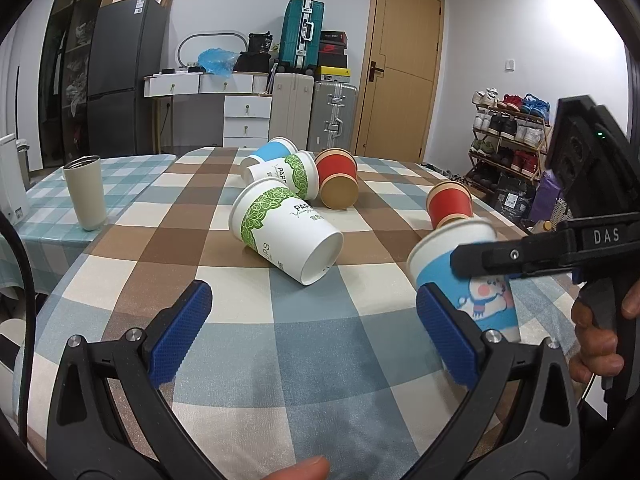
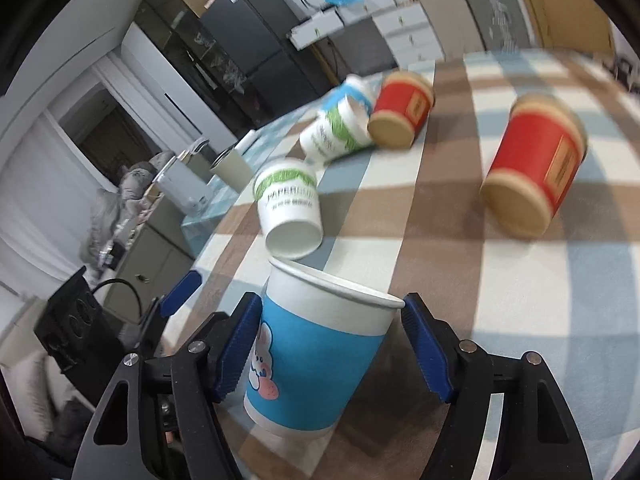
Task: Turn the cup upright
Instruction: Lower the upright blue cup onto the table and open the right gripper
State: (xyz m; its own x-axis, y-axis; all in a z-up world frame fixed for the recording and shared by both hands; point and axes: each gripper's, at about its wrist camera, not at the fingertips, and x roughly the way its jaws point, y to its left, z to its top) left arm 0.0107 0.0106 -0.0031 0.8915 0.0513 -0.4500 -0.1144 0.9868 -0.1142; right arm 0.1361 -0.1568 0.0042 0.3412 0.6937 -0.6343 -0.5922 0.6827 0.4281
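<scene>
A blue paper cup with a cartoon figure (image 2: 316, 356) stands mouth up between the pads of my right gripper (image 2: 328, 344). The left pad (image 2: 236, 352) touches it; the right pad (image 2: 426, 354) stands a little off its wall, so the jaws look open. In the left wrist view the same cup (image 1: 468, 280) leans at the right, with the right gripper's finger (image 1: 516, 256) across it. My left gripper (image 1: 316, 336) is open and empty over the checked tablecloth (image 1: 280, 340), its right pad (image 1: 448, 340) next to the cup.
Several cups lie on their sides: a white-green one (image 1: 280, 228), another white-green one (image 1: 288, 174), a blue one (image 1: 268, 152), a red one (image 1: 338, 178) and a second red one (image 1: 450, 202). A metal tumbler (image 1: 86, 192) stands at the left.
</scene>
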